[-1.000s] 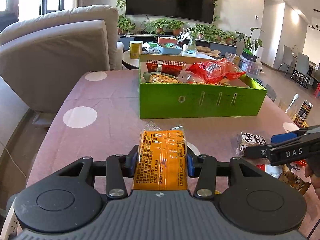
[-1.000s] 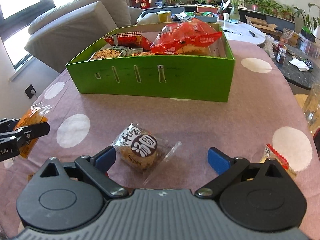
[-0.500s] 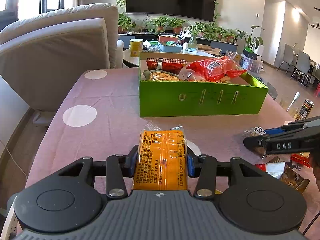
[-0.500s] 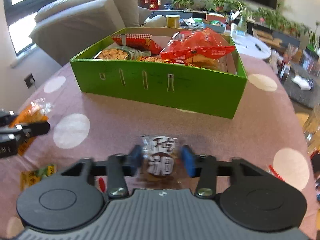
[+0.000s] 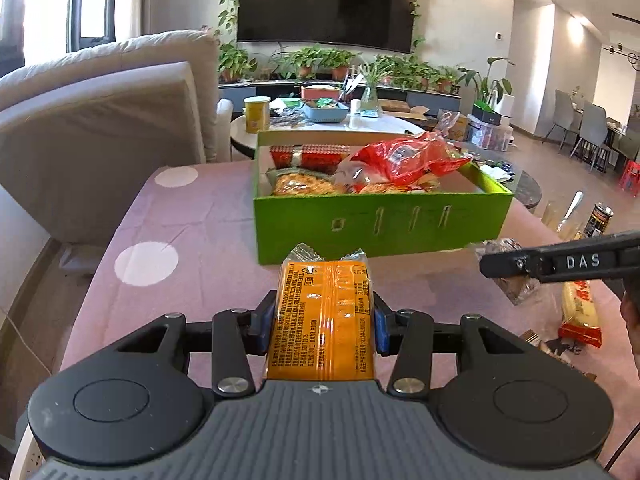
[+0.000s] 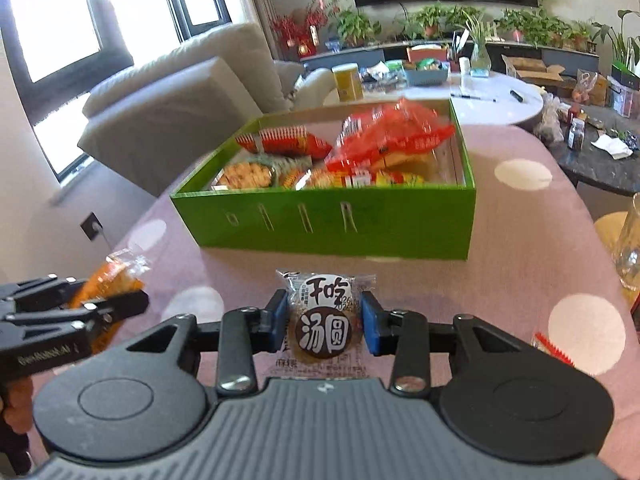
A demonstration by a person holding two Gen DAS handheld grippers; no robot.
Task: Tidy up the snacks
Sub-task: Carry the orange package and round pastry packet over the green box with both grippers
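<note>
My left gripper (image 5: 323, 324) is shut on an orange snack packet (image 5: 324, 276), held above the pink dotted tablecloth (image 5: 180, 232). In front stands the green box (image 5: 380, 224), holding several snack bags. In the right wrist view my right gripper (image 6: 325, 322) has its blue pads pressed on a small clear packet with a round brown cake (image 6: 324, 304), and its jaws are closing. That packet is raised off the cloth, short of the green box (image 6: 328, 228). The left gripper with its orange packet shows at that view's left edge.
Loose snacks lie on the cloth at the right, among them a yellow and red packet (image 5: 580, 312). A can (image 5: 600, 216) and a glass (image 6: 630, 248) stand near the right edge. A grey sofa (image 5: 100, 128) sits to the left, with a cluttered white round table (image 5: 384, 126) behind the box.
My right gripper closed on the round cake packet, which lay on the cloth, and lifted it. The left gripper kept still with the orange packet.
</note>
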